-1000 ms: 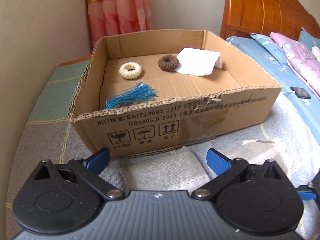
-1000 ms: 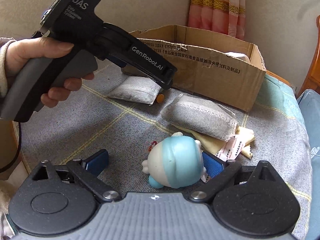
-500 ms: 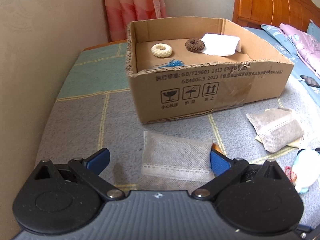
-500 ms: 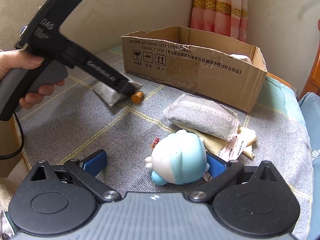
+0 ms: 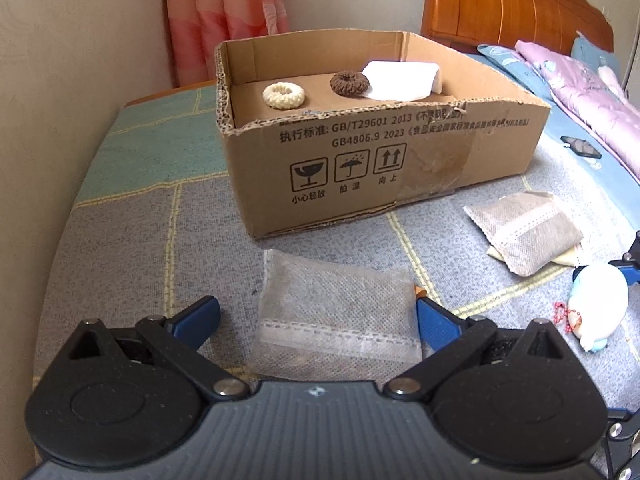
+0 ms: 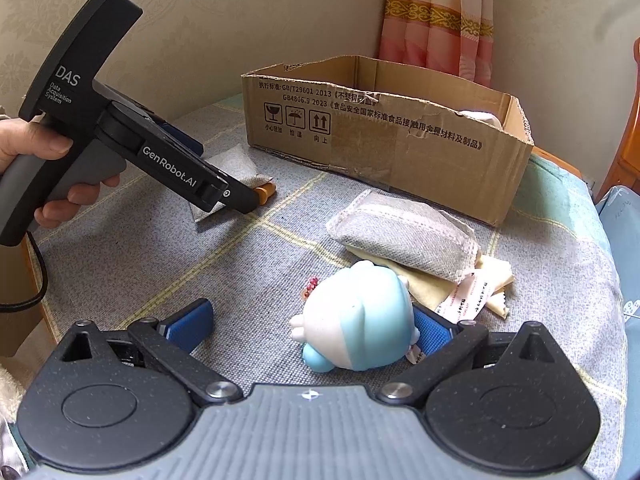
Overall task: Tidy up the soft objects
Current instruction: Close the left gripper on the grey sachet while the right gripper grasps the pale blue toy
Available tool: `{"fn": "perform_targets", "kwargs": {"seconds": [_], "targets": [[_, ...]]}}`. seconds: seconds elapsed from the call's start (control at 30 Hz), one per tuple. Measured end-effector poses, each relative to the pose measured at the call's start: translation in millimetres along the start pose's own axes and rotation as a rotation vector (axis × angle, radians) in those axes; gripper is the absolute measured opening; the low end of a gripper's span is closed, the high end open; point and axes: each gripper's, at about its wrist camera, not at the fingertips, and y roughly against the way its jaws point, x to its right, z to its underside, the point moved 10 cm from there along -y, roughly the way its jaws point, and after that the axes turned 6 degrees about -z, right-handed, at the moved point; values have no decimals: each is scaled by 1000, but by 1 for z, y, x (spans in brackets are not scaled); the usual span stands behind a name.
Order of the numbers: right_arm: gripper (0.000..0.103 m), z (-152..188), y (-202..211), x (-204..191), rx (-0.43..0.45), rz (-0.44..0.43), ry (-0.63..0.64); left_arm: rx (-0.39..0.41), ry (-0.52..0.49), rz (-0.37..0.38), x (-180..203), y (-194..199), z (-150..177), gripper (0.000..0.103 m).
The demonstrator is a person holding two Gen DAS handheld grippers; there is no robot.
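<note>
My left gripper point(image 5: 316, 316) is open and held low over the blanket, with a flat grey sachet point(image 5: 336, 308) lying between its fingers. Behind it stands an open cardboard box point(image 5: 380, 160) holding a cream knitted ring point(image 5: 284, 95), a brown ring point(image 5: 349, 83) and a folded white cloth point(image 5: 400, 80). My right gripper point(image 6: 310, 324) is open around a blue-and-white plush toy point(image 6: 360, 324), which lies against the right finger. A second, plumper grey sachet point(image 6: 408, 232) rests on a yellow cloth point(image 6: 492, 280) just beyond the toy.
A hand point(image 6: 52, 148) holds the left tool at the left of the right wrist view, and a small orange piece point(image 6: 266, 192) shows at its tip. A wall and curtain point(image 5: 224, 20) stand behind the box. A bed with a phone point(image 5: 580, 146) lies to the right.
My left gripper has drawn back from the box and come down over the flat sachet, which now sits between its fingers. The right gripper has barely shifted by the toy.
</note>
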Motion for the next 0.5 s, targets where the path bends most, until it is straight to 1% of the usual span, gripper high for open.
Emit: {"fn": "perform_targets", "kwargs": {"seconds": [0.03,0.13,0.2,0.27,0.33,0.37,0.43,0.47,0.5], "targets": [[103,0,0,0,2,0,0,-2,-8,14,2,2,1,100],[103,0,0,0,6,3,-1,0,-58,80,17,9,5,100],[103,0,0,0,9,4,-1,13,-89,76,22,10,8,101],[103,0,1,0,11,5,-1,17,-66,74,19,10,6,98],[103,0,1,0,12,5,-1,21,-52,61,16,11,5,90],[103,0,1,1,12,6,-3,23,-52,58,15,12,5,88],[103,-1,1,0,12,8,-3,24,-53,57,15,15,5,78],[103,0,1,1,12,7,-4,25,-52,55,14,16,5,76],[103,0,1,1,12,8,-4,24,-50,55,14,15,4,70]]}}
